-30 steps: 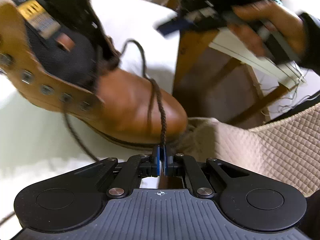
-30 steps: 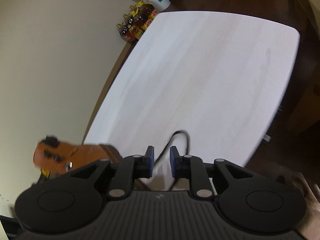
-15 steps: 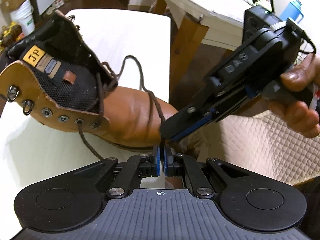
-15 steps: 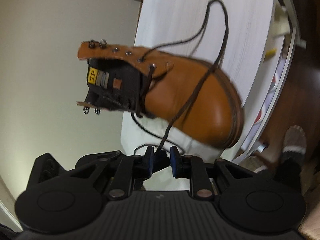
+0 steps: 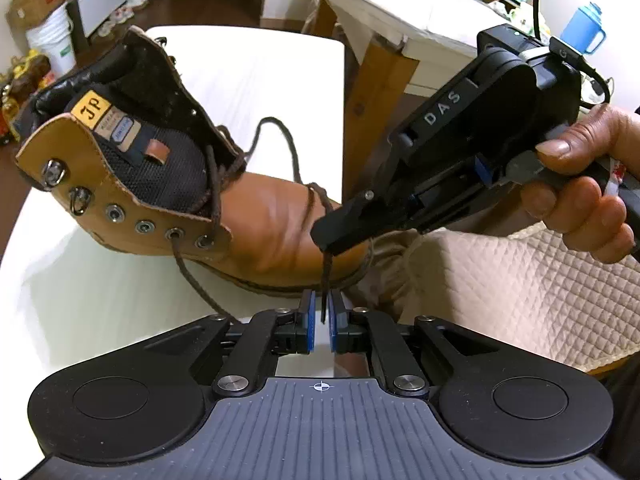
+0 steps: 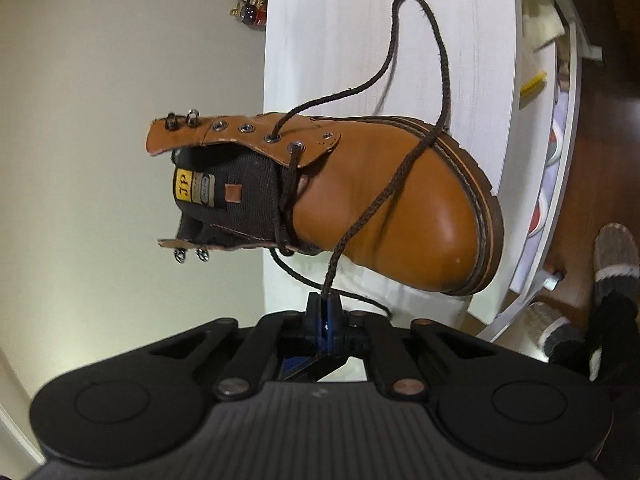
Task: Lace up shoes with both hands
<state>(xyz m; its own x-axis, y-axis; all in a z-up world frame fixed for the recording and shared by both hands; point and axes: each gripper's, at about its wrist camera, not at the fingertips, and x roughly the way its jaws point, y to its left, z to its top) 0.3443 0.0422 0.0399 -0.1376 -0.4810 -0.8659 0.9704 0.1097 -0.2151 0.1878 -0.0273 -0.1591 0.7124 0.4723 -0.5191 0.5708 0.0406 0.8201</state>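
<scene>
Left wrist view shows the brown boot (image 5: pixel 248 208) lying on the white tabletop (image 5: pixel 260 80), its toe toward the cameras and its open collar turned away to the left. The right tool (image 5: pixel 340 236) has its fingers pressed together on the dark lace (image 5: pixel 316 216) just above the toe; the right wrist view confirms this, the lace (image 6: pixel 384 192) running from the clamped pads of the right tool (image 6: pixel 325 308) across the toe cap of the boot (image 6: pixel 380 208), looping over the tabletop (image 6: pixel 340 40) and back to an eyelet (image 6: pixel 274 137) on the near flap.

Directly below that grip, the left tool (image 5: pixel 321 312) stands slightly parted, and the lace's stiff tip hangs in the gap between its blue pads (image 5: pixel 308 316) without being pinched.

The relation that matters: the free tip points straight down into the left tool, while the next empty eyelets sit up and to the left along the flap. I judge this a handover, the left side being nearer those holes. Slack in the loop looks ample for the reach.
</scene>
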